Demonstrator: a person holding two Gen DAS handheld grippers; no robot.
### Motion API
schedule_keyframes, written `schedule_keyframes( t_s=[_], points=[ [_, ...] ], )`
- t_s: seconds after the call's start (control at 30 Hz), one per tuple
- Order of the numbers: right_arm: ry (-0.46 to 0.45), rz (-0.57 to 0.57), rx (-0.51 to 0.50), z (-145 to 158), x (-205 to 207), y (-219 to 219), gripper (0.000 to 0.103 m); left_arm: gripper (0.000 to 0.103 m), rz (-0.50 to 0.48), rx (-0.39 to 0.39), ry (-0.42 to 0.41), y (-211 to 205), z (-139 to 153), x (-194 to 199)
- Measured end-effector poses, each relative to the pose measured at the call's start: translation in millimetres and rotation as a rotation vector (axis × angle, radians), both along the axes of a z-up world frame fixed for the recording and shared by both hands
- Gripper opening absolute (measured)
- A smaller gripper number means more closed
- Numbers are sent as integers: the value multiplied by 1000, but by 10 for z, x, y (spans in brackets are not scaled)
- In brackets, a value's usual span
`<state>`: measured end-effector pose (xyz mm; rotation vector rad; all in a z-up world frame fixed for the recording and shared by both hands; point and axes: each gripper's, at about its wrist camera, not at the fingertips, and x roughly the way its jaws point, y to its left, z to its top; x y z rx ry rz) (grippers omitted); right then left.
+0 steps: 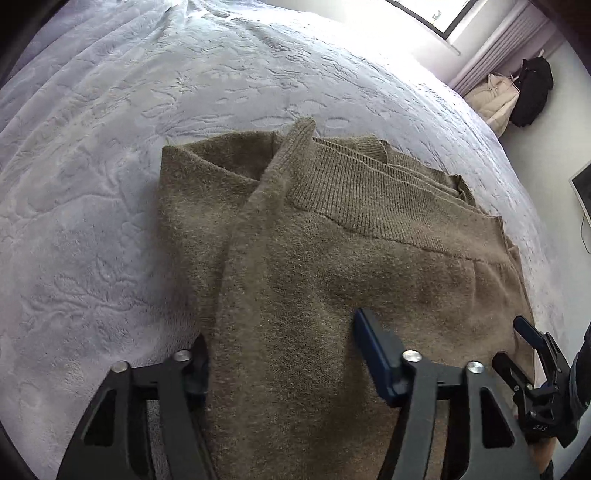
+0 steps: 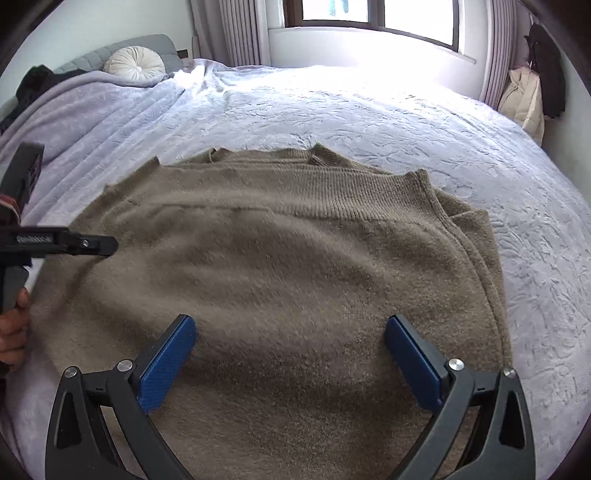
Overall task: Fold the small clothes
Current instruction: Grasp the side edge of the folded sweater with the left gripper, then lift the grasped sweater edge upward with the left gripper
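A brown knit sweater lies folded on the bed, its ribbed hem band across the top layer; it also fills the middle of the right wrist view. My left gripper is open, its jaws wide apart over the sweater's near left edge, the left pad partly hidden behind the fabric fold. My right gripper is open, its blue pads spread over the sweater's near part. Neither holds anything. The right gripper shows at the left view's right edge; the left gripper shows at the right view's left edge.
The sweater lies on a pale lilac embossed bedspread. A round white cushion and dark clothing sit at the headboard. A window, curtains and hanging bags stand beyond the bed.
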<state>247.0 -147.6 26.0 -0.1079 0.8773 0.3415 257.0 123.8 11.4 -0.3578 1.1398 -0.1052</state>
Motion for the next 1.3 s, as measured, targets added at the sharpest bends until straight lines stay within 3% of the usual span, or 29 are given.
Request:
schedule_keyframes(
  t_s=[0.07, 0.13, 0.27, 0.4, 0.57, 0.7, 0.83, 0.9, 1.03, 1.13, 1.3],
  points=[
    [1, 7, -7, 103, 136, 58, 103, 46, 18, -11, 7, 58, 15, 0],
    [8, 2, -103, 120, 371, 244, 103, 41, 28, -19, 11, 86, 22, -11],
    [88, -4, -216, -51, 879, 614, 102, 33, 28, 2, 1, 33, 81, -37],
    [133, -70, -182, -156, 1198, 700, 102, 28, 31, 13, -7, 30, 199, -77],
    [106, -77, -251, -188, 1195, 812, 102, 26, 45, 16, -3, 3, 322, -73],
    [88, -132, -151, 30, 984, 604, 102, 25, 57, 25, 15, -3, 340, -81],
    [106, -109, -241, -230, 1046, 753, 102, 25, 73, 43, 29, -80, 385, -40],
    [111, -101, -243, -177, 1098, 775, 102, 25, 72, 66, 30, -126, 447, -21],
    [88, -139, -111, 31, 1107, 675, 102, 25, 73, 82, 45, -152, 486, -7],
    [149, -121, -206, -220, 1200, 868, 102, 25, 77, 89, 51, -185, 513, -10],
    [69, -130, -266, -339, 1153, 974, 102, 24, 61, 100, 31, -301, 631, 0]
  ],
)
